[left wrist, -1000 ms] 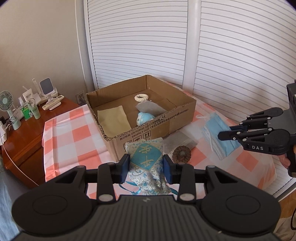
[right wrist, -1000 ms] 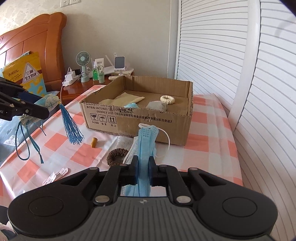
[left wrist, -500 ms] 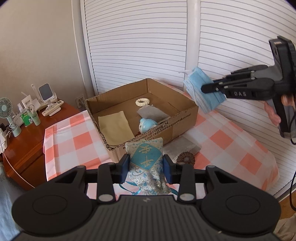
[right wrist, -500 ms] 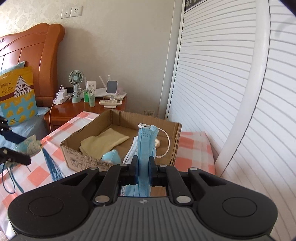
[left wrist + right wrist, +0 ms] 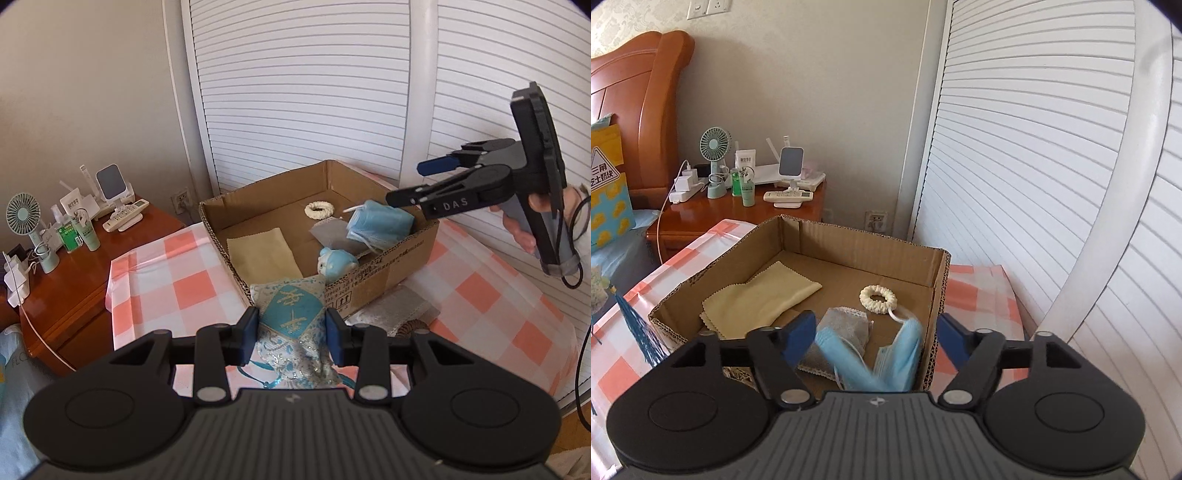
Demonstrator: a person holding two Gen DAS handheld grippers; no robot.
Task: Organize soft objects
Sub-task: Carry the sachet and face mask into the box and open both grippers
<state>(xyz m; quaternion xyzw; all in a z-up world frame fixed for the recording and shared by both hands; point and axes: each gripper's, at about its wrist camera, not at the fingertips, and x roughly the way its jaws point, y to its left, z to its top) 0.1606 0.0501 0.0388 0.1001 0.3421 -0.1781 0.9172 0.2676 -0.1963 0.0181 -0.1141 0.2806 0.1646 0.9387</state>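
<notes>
My left gripper (image 5: 291,334) is shut on a blue embroidered sachet (image 5: 291,314) and holds it above the checked cloth, in front of the cardboard box (image 5: 388,266). My right gripper (image 5: 877,338) is open above the box's near right corner; it also shows in the left wrist view (image 5: 413,181). The blue face masks (image 5: 886,358) are loose below its fingers, blurred, dropping into the box (image 5: 938,295); they show in the left wrist view (image 5: 380,223). Inside lie a yellow cloth (image 5: 761,299), a cream scrunchie (image 5: 879,299), a grey pouch (image 5: 842,332) and a small blue toy (image 5: 334,264).
A brown scrunchie (image 5: 412,326) and a clear packet (image 5: 391,310) lie on the checked cloth (image 5: 184,280) beside the box. A wooden nightstand (image 5: 738,210) with a fan, bottles and remote stands behind. White louvred doors (image 5: 1034,166) are at the right.
My right gripper carried the masks over the box, lowered and opened; the masks left its fingers and are falling into the box. My left gripper still holds the sachet.
</notes>
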